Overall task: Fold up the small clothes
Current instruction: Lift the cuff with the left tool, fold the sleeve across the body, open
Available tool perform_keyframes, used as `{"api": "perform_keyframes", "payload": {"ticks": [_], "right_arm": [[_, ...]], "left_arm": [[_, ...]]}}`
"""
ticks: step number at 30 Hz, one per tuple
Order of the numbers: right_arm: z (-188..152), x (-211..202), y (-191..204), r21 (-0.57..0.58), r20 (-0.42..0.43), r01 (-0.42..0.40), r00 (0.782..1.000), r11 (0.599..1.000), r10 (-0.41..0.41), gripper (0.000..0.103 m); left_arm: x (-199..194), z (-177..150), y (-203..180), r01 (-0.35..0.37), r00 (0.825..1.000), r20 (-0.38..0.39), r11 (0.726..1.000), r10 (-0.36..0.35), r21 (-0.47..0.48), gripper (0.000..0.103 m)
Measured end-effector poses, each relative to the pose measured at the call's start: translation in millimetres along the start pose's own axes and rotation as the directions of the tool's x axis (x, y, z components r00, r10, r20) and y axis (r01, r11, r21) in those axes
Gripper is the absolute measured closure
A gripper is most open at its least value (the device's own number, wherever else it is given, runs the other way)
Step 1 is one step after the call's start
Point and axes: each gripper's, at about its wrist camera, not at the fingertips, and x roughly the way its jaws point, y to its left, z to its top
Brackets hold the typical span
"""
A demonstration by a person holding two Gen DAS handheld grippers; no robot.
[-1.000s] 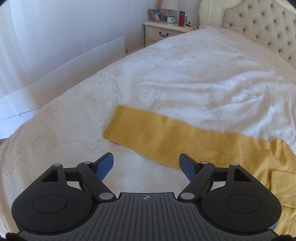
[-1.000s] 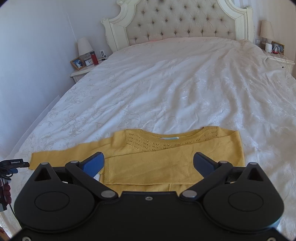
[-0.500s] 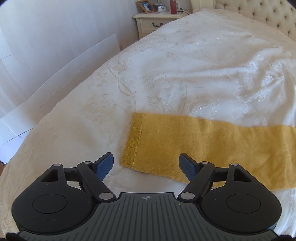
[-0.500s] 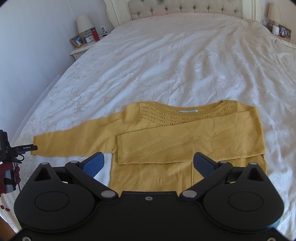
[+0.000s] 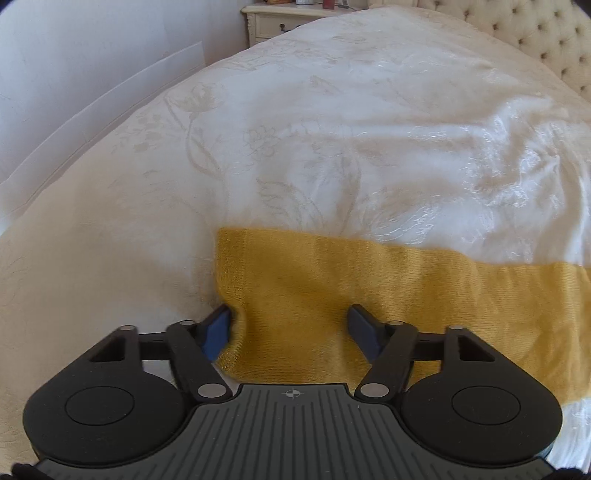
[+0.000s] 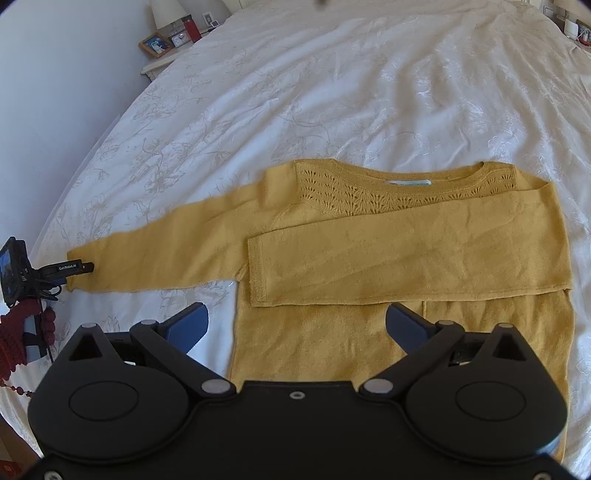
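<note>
A mustard-yellow knit sweater [image 6: 388, 258] lies flat on the white bedspread [image 6: 332, 92]. Its right sleeve is folded across the chest. Its left sleeve [image 6: 166, 251] stretches out to the left. In the left wrist view my left gripper [image 5: 291, 325] is open, its fingers straddling the cuff end of that sleeve [image 5: 314, 295], the left pad touching the cuff edge. From the right wrist view the left gripper [image 6: 74, 267] sits at the cuff. My right gripper [image 6: 295, 325] is open and empty, above the sweater's lower body.
A bedside table [image 5: 280, 18] stands at the far left of the bed, with a photo frame [image 6: 157, 44] and a red bottle [image 6: 191, 28]. A tufted headboard [image 5: 546, 33] is at the back. The bed's left edge [image 5: 92, 147] drops off beside a white wall.
My left gripper has moved forward and down onto the sleeve cuff, which now lies between its open fingers. My right gripper has risen and tilted down over the sweater.
</note>
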Motion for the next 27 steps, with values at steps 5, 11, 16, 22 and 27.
{"api": "perform_keyframes", "payload": {"ticks": [5, 11, 16, 22, 27], "right_arm": [[0, 1, -6, 0.009, -0.014, -0.023, 1.000, 1.000, 0.023, 0.001], [-3, -6, -20, 0.034, -0.002, -0.063, 0.998, 0.997, 0.063, 0.001], [-10, -15, -36, 0.054, 0.021, -0.091, 0.996, 0.994, 0.090, 0.001], [-23, -23, -63, 0.071, 0.027, -0.142, 0.990, 0.987, 0.140, 0.001], [-28, -35, -93, 0.088, 0.035, -0.175, 0.984, 0.981, 0.172, 0.001]], "left_arm": [[-11, 3, 5, 0.152, 0.988, 0.013, 0.980, -0.152, -0.128, 0.093], [-41, 17, -23, 0.241, 0.970, 0.043, 0.963, -0.237, -0.123, 0.093], [-80, 26, -67, 0.335, 0.940, 0.086, 0.939, -0.329, -0.080, 0.093], [-130, 34, -143, 0.454, 0.881, 0.160, 0.891, -0.446, -0.015, 0.093], [-159, 34, -219, 0.552, 0.814, 0.188, 0.833, -0.549, 0.039, 0.093]]}}
